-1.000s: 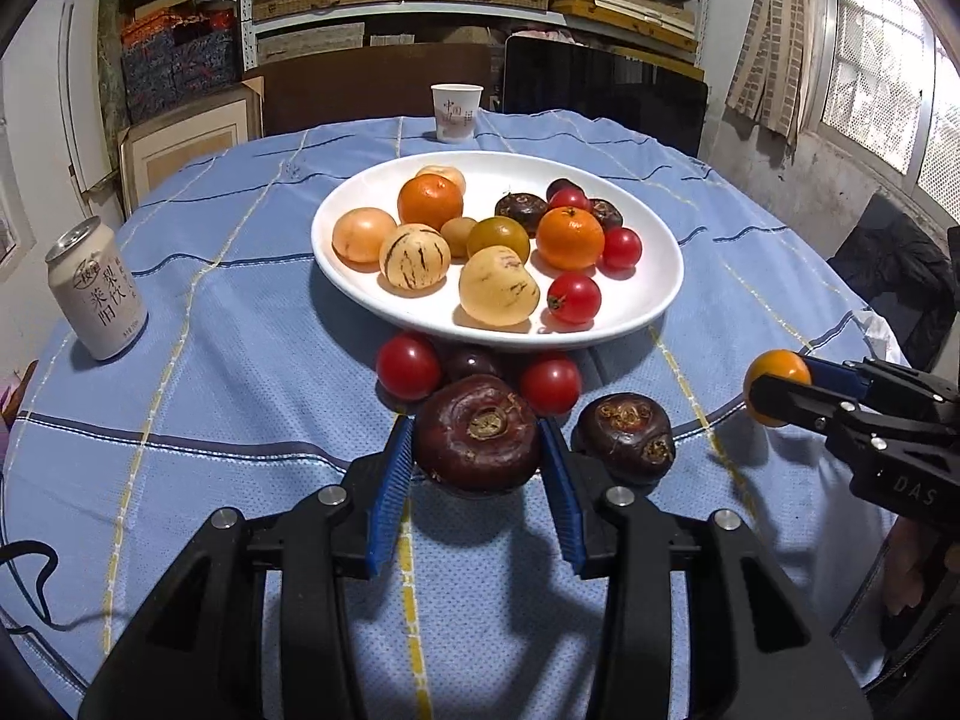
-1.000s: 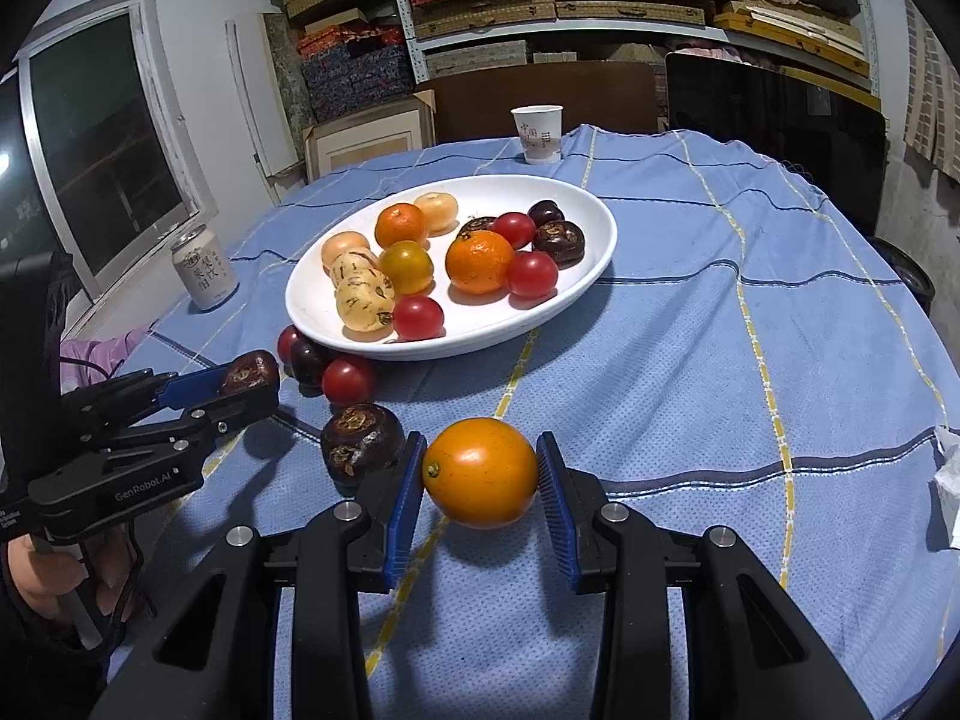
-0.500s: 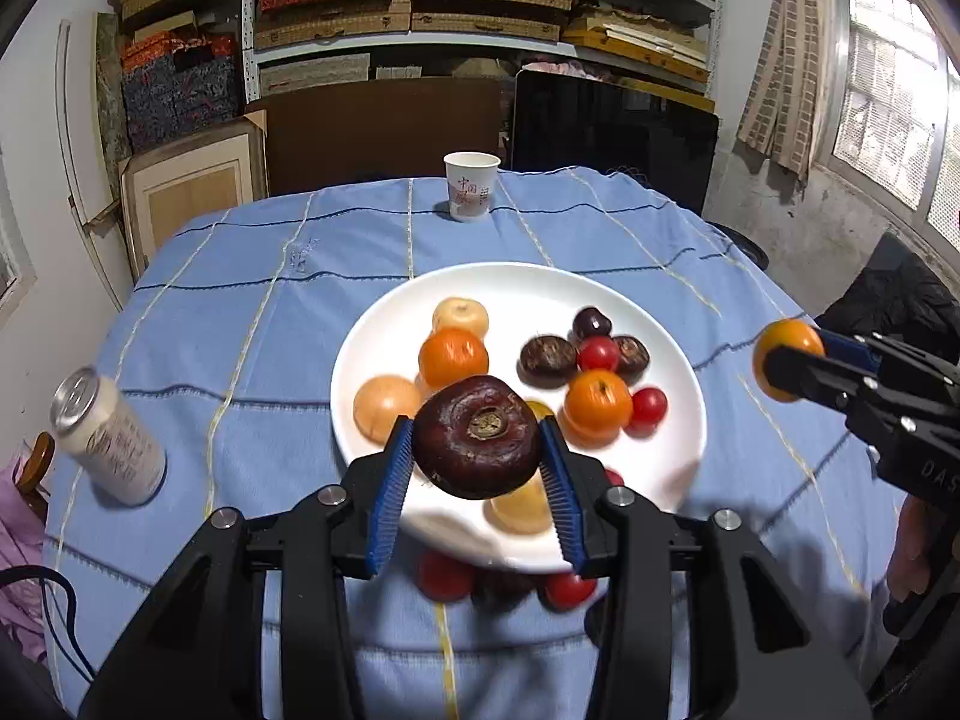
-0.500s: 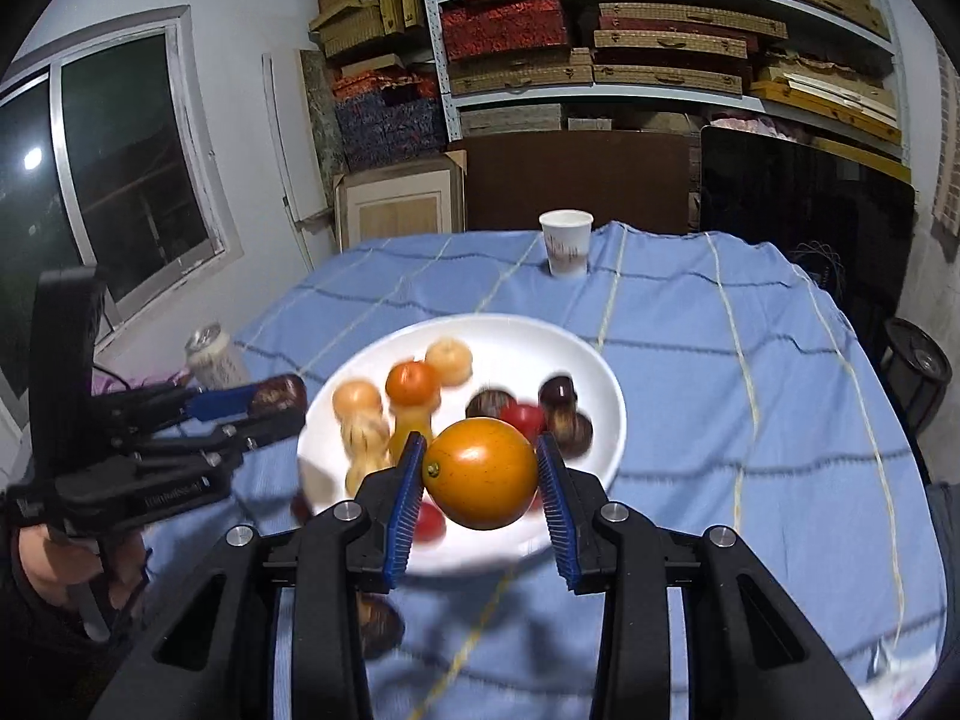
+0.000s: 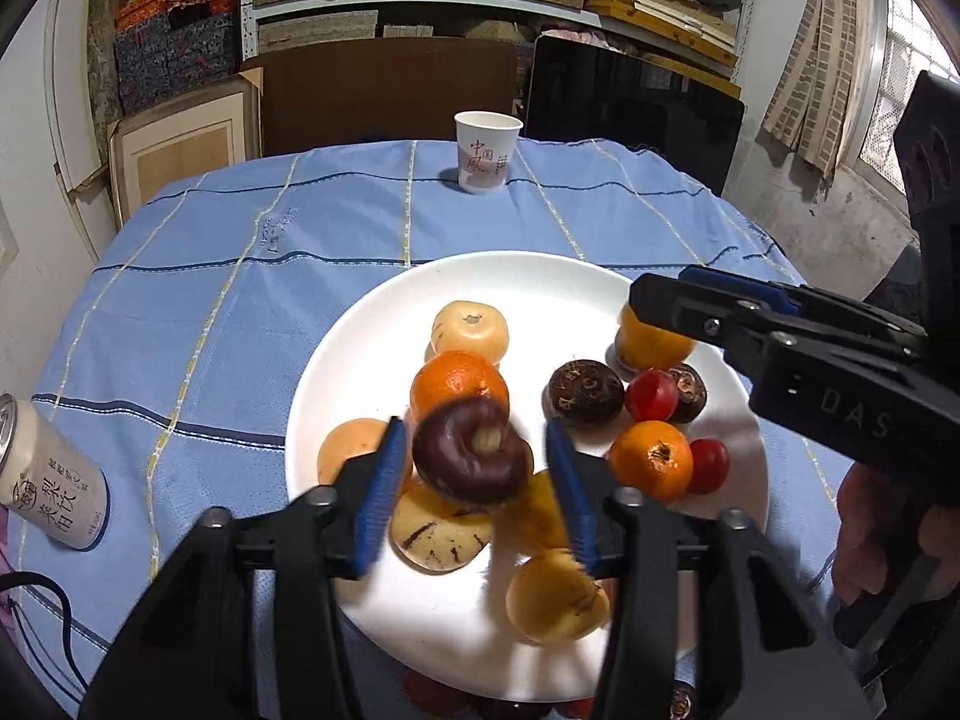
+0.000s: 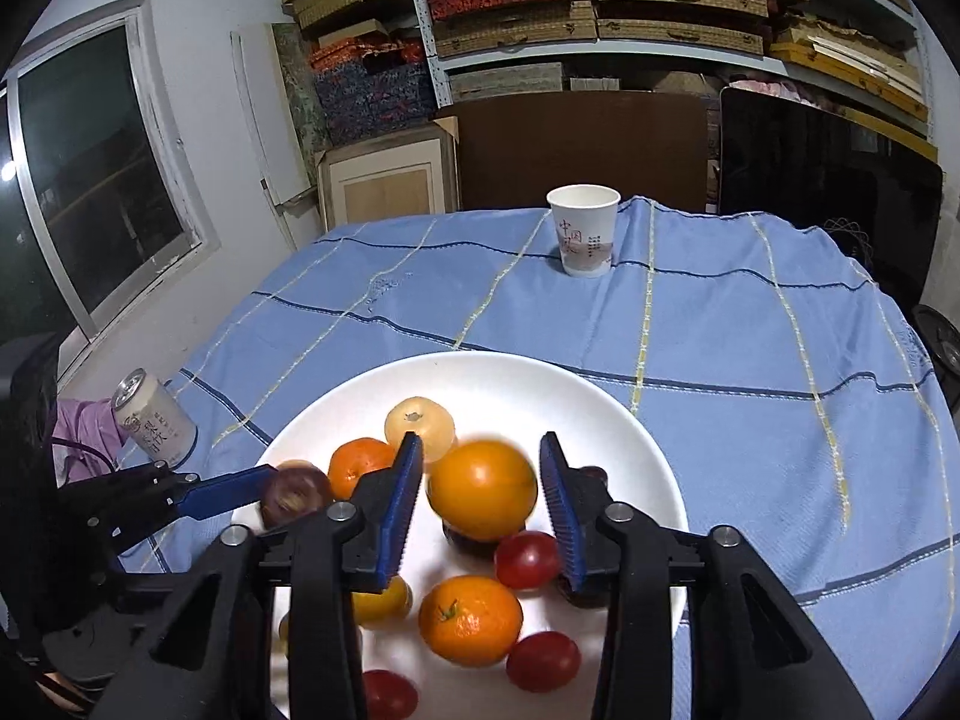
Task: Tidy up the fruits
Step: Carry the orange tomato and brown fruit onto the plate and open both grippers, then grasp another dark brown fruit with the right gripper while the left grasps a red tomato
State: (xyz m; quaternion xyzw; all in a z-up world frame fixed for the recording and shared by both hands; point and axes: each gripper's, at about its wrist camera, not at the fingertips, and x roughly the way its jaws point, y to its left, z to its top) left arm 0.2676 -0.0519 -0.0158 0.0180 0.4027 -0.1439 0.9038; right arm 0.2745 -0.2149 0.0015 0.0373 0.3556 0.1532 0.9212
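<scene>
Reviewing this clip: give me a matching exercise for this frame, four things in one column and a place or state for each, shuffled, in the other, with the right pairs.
Things:
1. dark purple fruit
2. orange fruit
3. paper cup
4. drink can

Places or states:
A. stands on the tablecloth beyond the white plate
B. between the open pads of the right gripper, over the plate
C. on the tablecloth left of the plate
D. between the open pads of the left gripper, over the plate

Pairs: 1-D, 2-B, 3-A, 4-C
</scene>
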